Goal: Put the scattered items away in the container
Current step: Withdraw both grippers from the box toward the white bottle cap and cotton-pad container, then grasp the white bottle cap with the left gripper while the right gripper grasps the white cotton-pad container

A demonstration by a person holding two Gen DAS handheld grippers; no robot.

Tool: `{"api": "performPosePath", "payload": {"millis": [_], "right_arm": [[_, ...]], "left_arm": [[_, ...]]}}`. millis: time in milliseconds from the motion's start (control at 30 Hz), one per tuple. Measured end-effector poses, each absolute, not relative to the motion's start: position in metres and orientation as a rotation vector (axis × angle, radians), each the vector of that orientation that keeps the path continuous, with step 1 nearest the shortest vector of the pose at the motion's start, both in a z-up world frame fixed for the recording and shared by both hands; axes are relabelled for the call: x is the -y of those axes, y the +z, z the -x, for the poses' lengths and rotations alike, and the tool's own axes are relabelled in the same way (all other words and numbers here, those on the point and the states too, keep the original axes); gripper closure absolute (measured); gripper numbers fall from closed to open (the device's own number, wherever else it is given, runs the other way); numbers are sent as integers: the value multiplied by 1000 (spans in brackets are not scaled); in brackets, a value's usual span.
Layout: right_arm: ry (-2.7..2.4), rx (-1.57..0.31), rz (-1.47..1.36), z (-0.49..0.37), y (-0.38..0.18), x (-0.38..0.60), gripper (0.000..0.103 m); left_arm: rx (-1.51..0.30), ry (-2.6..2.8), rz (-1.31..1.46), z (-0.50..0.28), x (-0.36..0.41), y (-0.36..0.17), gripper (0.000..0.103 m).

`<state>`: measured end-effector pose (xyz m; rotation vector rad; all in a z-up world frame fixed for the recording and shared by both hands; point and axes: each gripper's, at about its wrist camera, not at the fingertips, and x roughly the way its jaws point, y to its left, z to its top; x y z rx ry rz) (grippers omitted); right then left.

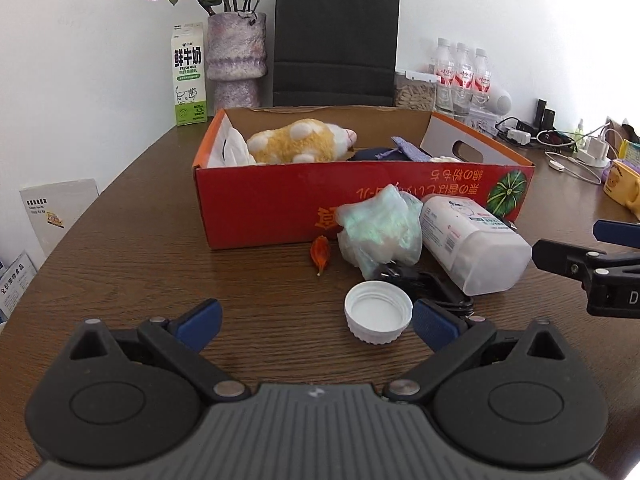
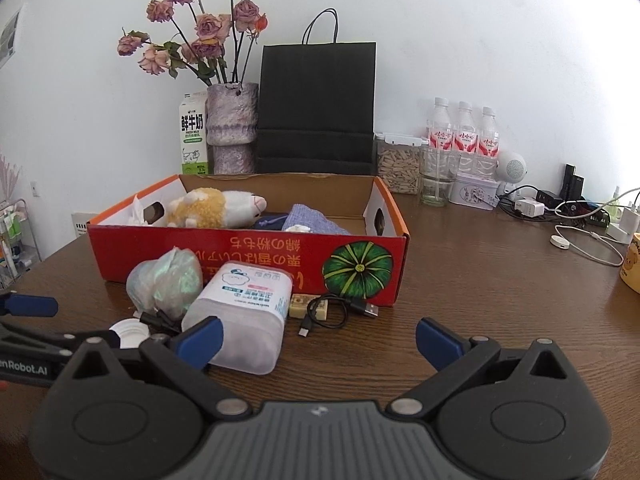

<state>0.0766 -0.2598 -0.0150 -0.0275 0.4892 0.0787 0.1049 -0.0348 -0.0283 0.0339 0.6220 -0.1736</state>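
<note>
Left tongs (image 1: 316, 322): spread wide and holding nothing, low over the bench (image 1: 140, 248); the right blue pad sits just beside the white cap (image 1: 378, 312).
Right tongs (image 2: 320, 340): spread wide and holding nothing; the left pad overlaps the near end of the plastic jar (image 2: 244, 316) in view, contact unclear.
Container: red cardboard box (image 1: 280, 204), open on top, printed with a green pumpkin, already holding a plush toy (image 1: 300, 140), white tissue, a lilac cloth and something dark.
Scattered items: all on the bench against the box's near wall, namely a crumpled iridescent bag (image 1: 380, 230), the jar lying on its side, its cap mouth-up, a small orange piece (image 1: 321, 254), a black USB cable (image 2: 340, 310) and a small tan block (image 2: 302, 305).
In the way: a dark cord lies half under the bag and jar, just behind the cap.
Around: milk carton (image 1: 189, 76), vase of dried roses (image 2: 232, 128), black paper bag (image 1: 336, 40), water bottles (image 2: 464, 132), chargers and wires at the far right.
</note>
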Motion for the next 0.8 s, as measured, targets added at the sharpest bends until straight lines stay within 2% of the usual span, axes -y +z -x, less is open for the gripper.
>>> {"api": "performPosePath", "payload": {"millis": [267, 333, 467, 567, 633, 667, 700, 800], "right_arm": [[74, -497, 23, -74, -17, 263, 0], [76, -498, 24, -74, -18, 263, 0], [79, -501, 27, -74, -19, 260, 0], [80, -506, 28, -75, -20, 259, 0], [82, -508, 29, -75, -21, 258, 0], [84, -509, 31, -75, -21, 257, 0], [86, -509, 32, -75, -21, 257, 0], [89, -511, 36, -75, -21, 255, 0]], "left_arm": [[-663, -170, -42, -117, 46, -35, 0], [-668, -165, -36, -119, 48, -36, 9], [-672, -164, -35, -121, 50, -37, 14], [-661, -176, -48, -120, 53, -37, 29], [-649, -181, -63, -118, 56, -36, 51], [-643, -188, -66, -117, 57, -36, 59], [-641, -196, -60, -116, 56, -35, 62], [-638, -196, -38, -115, 52, -35, 62]]}}
